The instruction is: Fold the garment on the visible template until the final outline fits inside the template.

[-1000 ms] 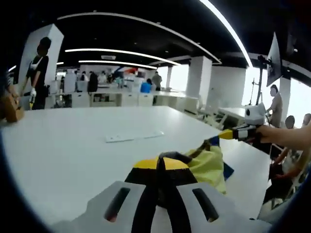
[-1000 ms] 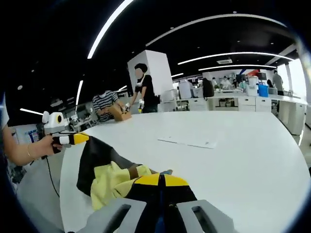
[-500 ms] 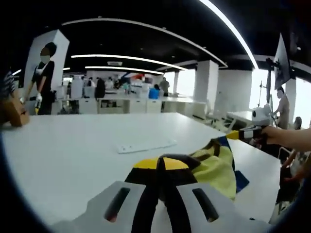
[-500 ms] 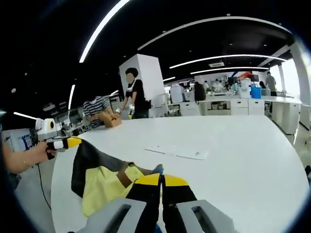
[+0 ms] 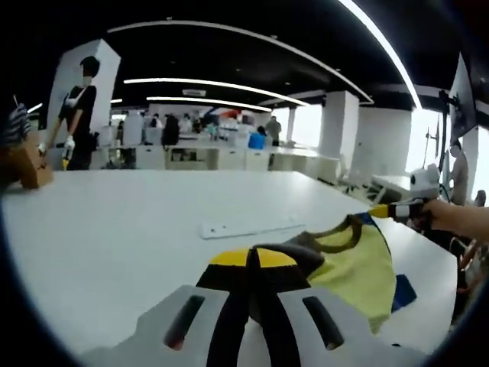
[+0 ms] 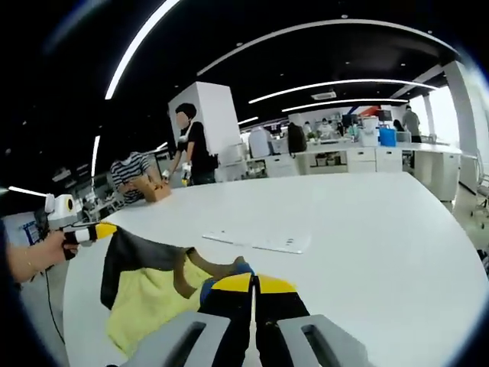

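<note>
While both claws grip it, garment (image 5: 355,264) stretched above table (image 5: 114,229)

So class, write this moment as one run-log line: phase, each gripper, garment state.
phase: spreading | left gripper: shut on garment | right gripper: shut on garment | garment: held stretched between both above white table, unfolded

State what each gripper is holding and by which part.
Both hold the yellow garment. The left gripper is shut on its dark-trimmed edge, as is the right gripper at the other end, so the cloth spreads between them above the white table.
</note>
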